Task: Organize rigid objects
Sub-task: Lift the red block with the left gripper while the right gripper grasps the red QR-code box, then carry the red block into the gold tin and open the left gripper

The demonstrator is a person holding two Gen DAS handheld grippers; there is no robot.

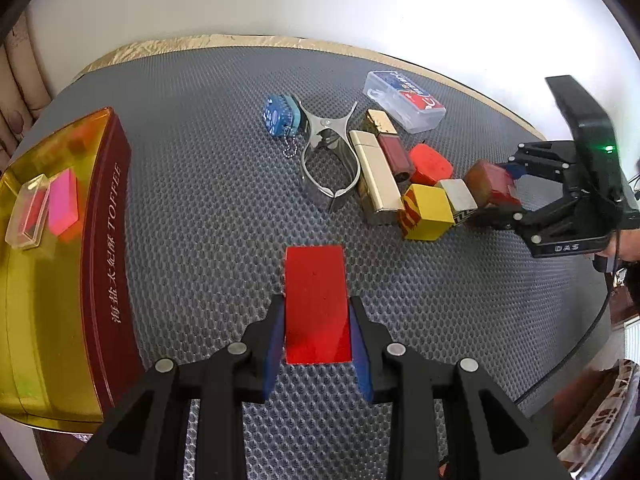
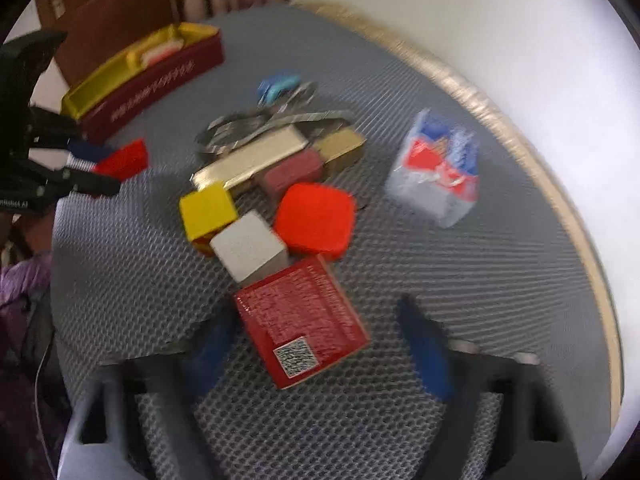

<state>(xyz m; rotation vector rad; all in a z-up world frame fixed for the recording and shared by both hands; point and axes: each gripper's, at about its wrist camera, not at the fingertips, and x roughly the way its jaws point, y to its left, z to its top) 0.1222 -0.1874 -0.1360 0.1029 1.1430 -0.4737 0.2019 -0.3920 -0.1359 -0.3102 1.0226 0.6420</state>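
my glossy red block [image 1: 316, 304]; matt grey honeycomb-textured mat [image 1: 200, 200] on the tabletop; polished metal tongs [image 1: 328, 164]; glossy tin [image 1: 106, 240], gold-lined; clear plastic case [image 1: 404, 100]; shiny brass-coloured lighter [image 1: 378, 178].

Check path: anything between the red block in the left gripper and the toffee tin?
Nothing visible. The red block sits clamped in the left gripper; only bare grey mat lies between it and the open toffee tin. The clutter lies elsewhere.
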